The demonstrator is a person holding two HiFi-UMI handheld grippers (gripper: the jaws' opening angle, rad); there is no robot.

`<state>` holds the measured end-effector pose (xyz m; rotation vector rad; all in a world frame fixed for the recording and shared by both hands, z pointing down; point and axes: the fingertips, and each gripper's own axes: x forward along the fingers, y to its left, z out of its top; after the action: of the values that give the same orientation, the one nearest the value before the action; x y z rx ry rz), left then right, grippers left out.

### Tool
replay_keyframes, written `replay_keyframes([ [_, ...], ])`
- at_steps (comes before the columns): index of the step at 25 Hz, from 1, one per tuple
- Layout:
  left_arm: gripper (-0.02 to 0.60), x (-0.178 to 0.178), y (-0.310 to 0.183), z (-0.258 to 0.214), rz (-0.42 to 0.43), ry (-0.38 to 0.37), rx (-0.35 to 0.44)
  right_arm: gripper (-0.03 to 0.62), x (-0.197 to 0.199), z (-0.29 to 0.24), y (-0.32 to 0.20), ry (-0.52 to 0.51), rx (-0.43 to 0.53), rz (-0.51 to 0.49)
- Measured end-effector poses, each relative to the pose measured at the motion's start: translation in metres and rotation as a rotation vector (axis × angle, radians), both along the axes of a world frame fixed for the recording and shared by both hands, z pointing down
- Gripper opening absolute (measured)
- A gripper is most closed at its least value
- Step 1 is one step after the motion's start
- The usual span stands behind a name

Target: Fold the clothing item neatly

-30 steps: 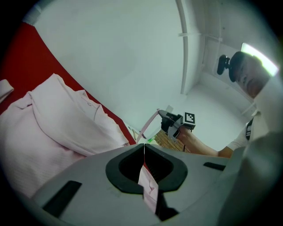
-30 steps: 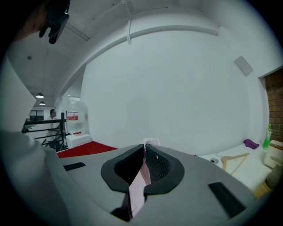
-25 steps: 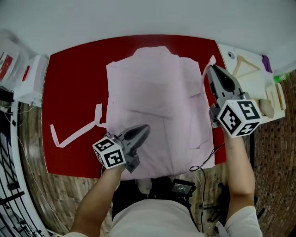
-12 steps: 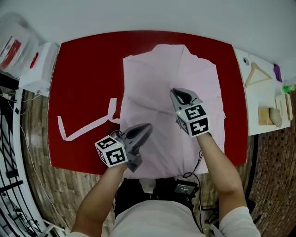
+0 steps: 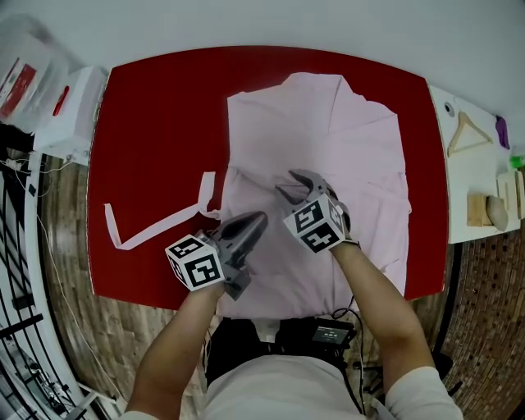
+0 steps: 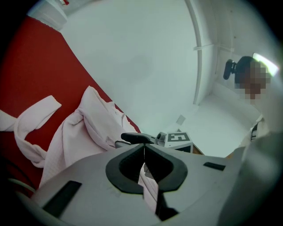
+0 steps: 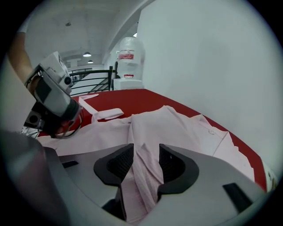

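The red desk carries the pink garment spread over its middle and right, a pink strip trailing left from it. The left claw is closed at the garment's near left, seemingly pinching a fold. The right claw, just beside it, has just been opening, its jaws standing apart around a ridge of cloth.

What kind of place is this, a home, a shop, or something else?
Probably an indoor workroom set up for recording: a red table against a bare white wall, a wooden hanger on a side shelf, a black railing.
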<state>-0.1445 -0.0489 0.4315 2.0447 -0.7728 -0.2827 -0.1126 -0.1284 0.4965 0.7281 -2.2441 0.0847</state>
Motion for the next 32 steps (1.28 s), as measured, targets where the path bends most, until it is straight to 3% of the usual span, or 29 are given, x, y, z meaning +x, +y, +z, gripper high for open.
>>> replay_keyframes([
  [5,0.006,0.005,-0.031,-0.002,0.021,-0.02,-0.005,0.16,0.018,-0.032,-0.007,-0.119,0.001,0.087],
  [9,0.006,0.022,-0.059,0.008,0.067,-0.073,-0.038,0.158,0.076,-0.04,-0.02,-0.172,-0.027,0.251],
  [12,0.005,0.039,-0.075,0.023,0.103,-0.122,-0.083,0.141,0.131,-0.031,-0.025,-0.159,-0.061,0.358],
  [15,0.005,0.052,-0.085,0.042,0.145,-0.175,-0.148,0.043,0.188,-0.015,-0.025,-0.127,-0.108,0.481],
  [21,0.005,0.052,-0.096,0.078,0.169,-0.271,-0.294,0.029,0.28,0.016,-0.018,-0.079,-0.19,0.726],
  [28,0.005,0.048,-0.1,0.099,0.182,-0.318,-0.467,0.029,0.312,0.033,-0.014,-0.064,-0.246,0.801],
  [32,0.005,0.047,-0.102,0.102,0.192,-0.284,-0.506,0.029,0.312,0.033,-0.015,-0.067,-0.254,0.801],
])
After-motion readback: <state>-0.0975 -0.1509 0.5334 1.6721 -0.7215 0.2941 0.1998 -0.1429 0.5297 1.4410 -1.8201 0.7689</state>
